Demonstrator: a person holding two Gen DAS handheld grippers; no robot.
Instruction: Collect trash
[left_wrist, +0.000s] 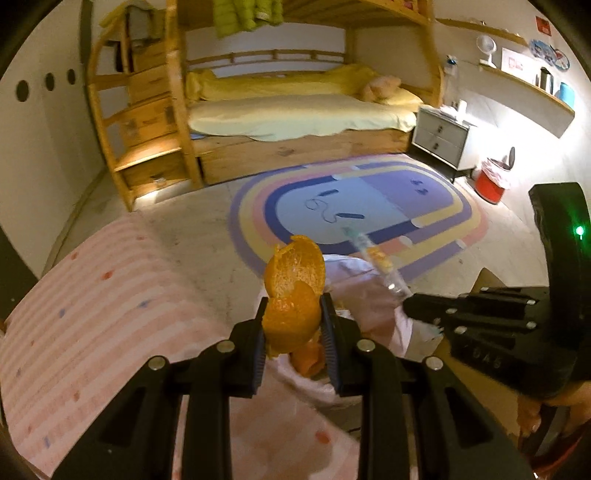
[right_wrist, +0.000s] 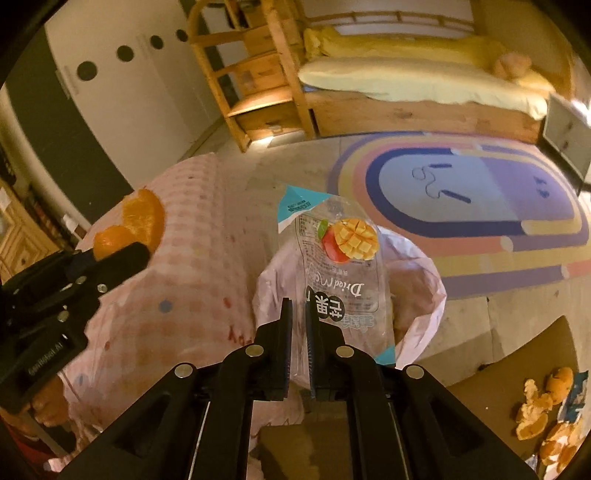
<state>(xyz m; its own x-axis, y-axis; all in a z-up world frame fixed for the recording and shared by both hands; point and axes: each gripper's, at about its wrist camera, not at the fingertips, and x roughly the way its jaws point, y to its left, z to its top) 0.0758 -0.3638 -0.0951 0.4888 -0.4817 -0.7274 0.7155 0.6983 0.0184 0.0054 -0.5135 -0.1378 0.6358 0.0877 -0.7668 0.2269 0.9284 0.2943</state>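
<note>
Above the pink-lined trash bag (right_wrist: 417, 280), the left gripper (left_wrist: 295, 328) has its fingers clamped on a curled piece of orange peel (left_wrist: 293, 291), held up over the bag's left edge beside the pink checked cloth (left_wrist: 92, 314). Right of it, the right gripper (right_wrist: 298, 332) pinches the bottom edge of a clear dried mango wrapper (right_wrist: 340, 266), fingers nearly together, the wrapper standing over the bag's mouth. Further right of the bag, more peels (right_wrist: 546, 417) lie scattered on the brown worktop (right_wrist: 498, 398).
</note>
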